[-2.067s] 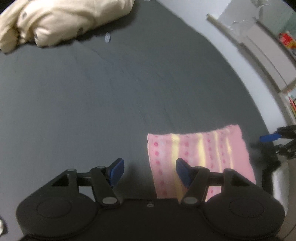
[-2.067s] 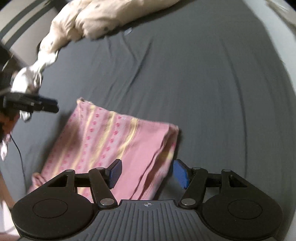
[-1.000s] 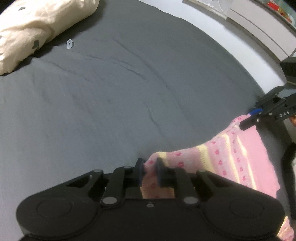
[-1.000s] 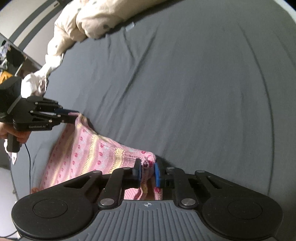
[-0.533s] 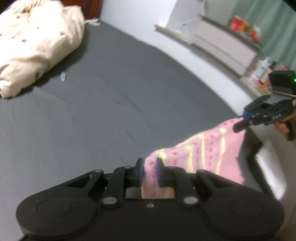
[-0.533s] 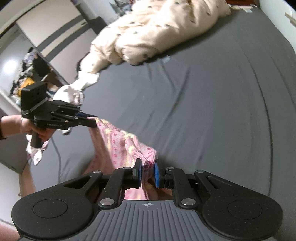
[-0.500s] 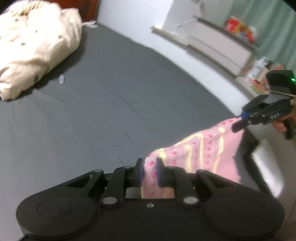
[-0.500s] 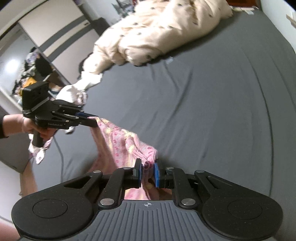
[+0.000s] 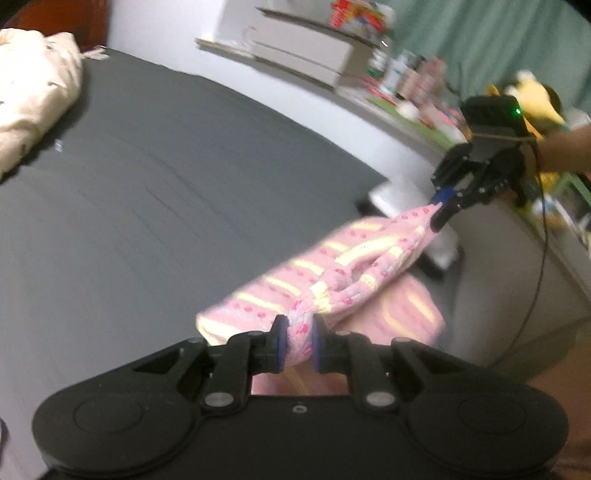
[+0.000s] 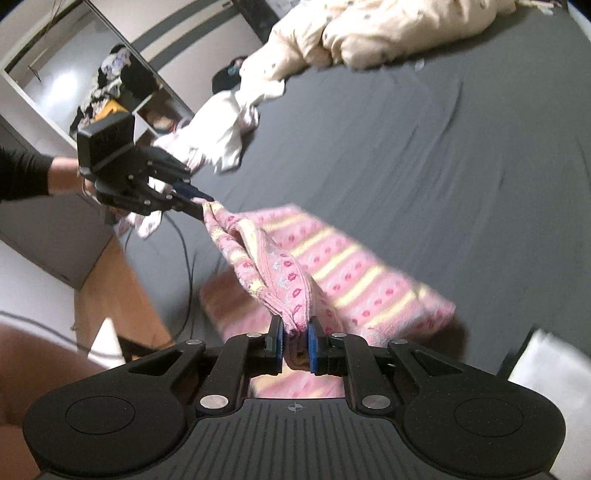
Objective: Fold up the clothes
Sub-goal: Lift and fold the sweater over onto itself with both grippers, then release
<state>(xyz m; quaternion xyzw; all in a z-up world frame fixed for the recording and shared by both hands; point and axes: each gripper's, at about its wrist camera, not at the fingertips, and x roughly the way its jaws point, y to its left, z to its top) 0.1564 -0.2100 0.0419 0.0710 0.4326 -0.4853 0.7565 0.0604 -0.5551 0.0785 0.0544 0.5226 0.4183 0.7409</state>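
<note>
A pink knitted garment (image 9: pixel 343 269) with pale yellow stripes and rows of darker pink dots hangs lifted between two grippers, its top edge bunched into a thick rope-like fold while the rest drapes down toward the near edge of a dark grey bed sheet (image 9: pixel 155 206). In the left wrist view the garment's long axis runs from about 6 o'clock, at the bottom centre, up toward 2 o'clock. There, the left gripper (image 9: pixel 297 345) is clamped tight on one corner, its blue pads pressing the cloth from both sides. At the far end of that line the right gripper (image 9: pixel 441 206) pinches the opposite corner, held by a bare forearm coming in from 3 o'clock. In the right wrist view the same garment (image 10: pixel 332 266) stretches from 6 o'clock up toward 10 o'clock; the right gripper (image 10: pixel 295 341) is closed on its near corner, and the left gripper (image 10: pixel 195 197) grips the far corner, carried by a hand in a black sleeve (image 10: pixel 22 177) at 9 o'clock. The lower part of the cloth spreads out toward 4 o'clock, with its hem over the sheet; whether it touches is unclear. Beyond the garment, a cream dotted duvet (image 10: pixel 369 26) lies heaped at 12 o'clock on the bed, with crumpled white clothes (image 10: pixel 221 136) near the bed's edge at 10 o'clock. In the left wrist view a cluttered white shelf (image 9: pixel 388 85) sits at 1 o'clock past the bed.
</note>
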